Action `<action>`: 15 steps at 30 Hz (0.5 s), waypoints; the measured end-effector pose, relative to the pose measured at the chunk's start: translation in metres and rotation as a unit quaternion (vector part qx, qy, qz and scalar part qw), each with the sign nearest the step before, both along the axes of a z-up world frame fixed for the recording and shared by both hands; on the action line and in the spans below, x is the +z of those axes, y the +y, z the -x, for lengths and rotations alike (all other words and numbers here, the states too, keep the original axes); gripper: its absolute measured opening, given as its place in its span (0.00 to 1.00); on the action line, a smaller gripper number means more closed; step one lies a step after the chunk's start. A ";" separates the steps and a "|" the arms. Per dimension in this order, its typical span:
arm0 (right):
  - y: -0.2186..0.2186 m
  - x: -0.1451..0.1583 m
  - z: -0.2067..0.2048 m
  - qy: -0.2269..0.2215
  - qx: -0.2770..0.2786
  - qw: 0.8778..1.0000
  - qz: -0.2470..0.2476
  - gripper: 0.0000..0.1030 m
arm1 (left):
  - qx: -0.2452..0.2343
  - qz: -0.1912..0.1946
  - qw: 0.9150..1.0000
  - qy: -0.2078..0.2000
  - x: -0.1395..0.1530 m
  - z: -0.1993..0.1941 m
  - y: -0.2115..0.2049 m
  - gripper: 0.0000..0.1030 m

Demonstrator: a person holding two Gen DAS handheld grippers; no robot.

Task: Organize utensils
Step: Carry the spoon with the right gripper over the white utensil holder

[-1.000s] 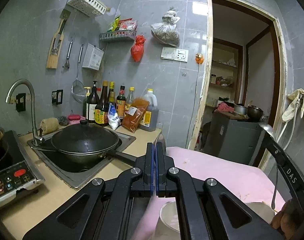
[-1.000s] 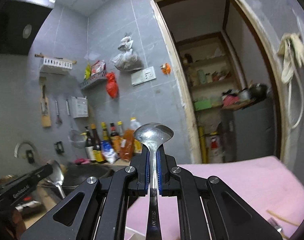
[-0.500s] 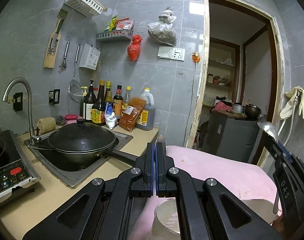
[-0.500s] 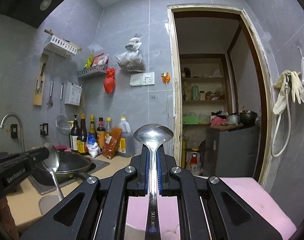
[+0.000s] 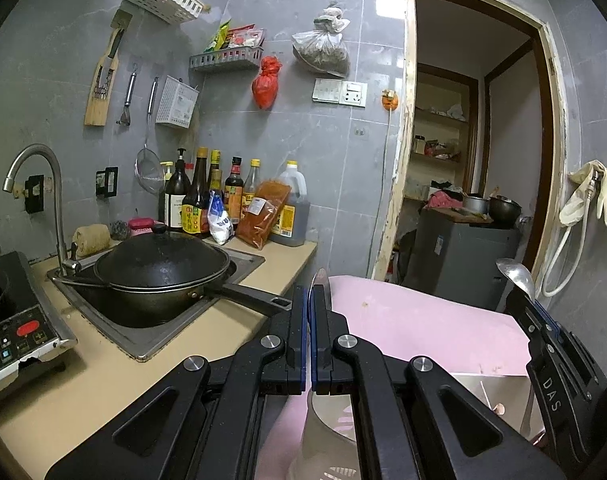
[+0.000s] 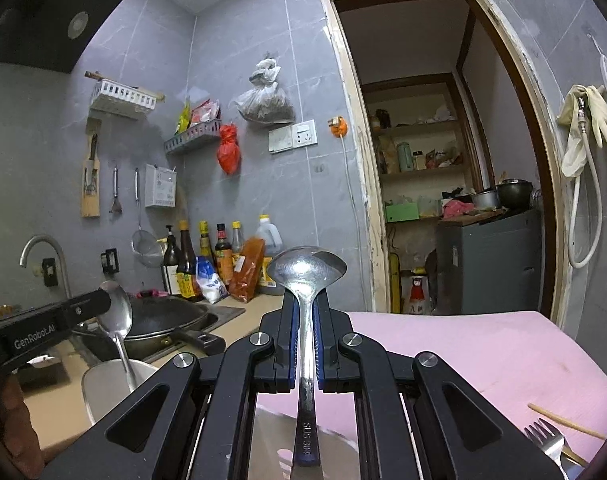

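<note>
We observe the right hand-held gripper pinching a steel spoon upright; the left hand-held gripper pinches a second spoon above the pink tabletop

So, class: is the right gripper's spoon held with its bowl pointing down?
No: the spoon stands bowl-up, its handle clamped in the right gripper.

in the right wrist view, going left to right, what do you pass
curved steel tap → spoon held in the left tongs → red plastic bag on the wall → steel spoon clamped in the right tongs → grey cabinet → steel fork
</note>
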State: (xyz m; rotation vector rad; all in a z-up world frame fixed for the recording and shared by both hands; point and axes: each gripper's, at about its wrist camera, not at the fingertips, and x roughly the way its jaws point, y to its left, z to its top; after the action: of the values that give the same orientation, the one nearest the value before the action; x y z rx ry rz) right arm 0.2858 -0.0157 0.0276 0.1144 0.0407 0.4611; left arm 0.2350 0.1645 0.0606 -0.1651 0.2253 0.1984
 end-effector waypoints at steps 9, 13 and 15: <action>-0.025 0.016 0.007 0.020 0.042 0.997 -0.067 0.05 | -0.006 -0.004 1.000 0.002 0.002 -0.001 -0.002 0.00; -0.027 0.015 0.003 0.029 0.046 0.996 -0.075 0.05 | -0.009 0.005 1.000 0.000 0.001 0.000 0.000 0.00; -0.027 0.011 -0.001 0.040 0.051 0.994 -0.083 0.05 | -0.012 0.005 1.000 0.000 0.001 0.000 -0.001 0.00</action>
State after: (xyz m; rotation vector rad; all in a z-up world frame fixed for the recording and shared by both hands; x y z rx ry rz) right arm 0.2869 -0.0429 0.0385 0.2947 0.0866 0.5617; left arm 0.2352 0.1640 0.0618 -0.1714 0.2277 0.1744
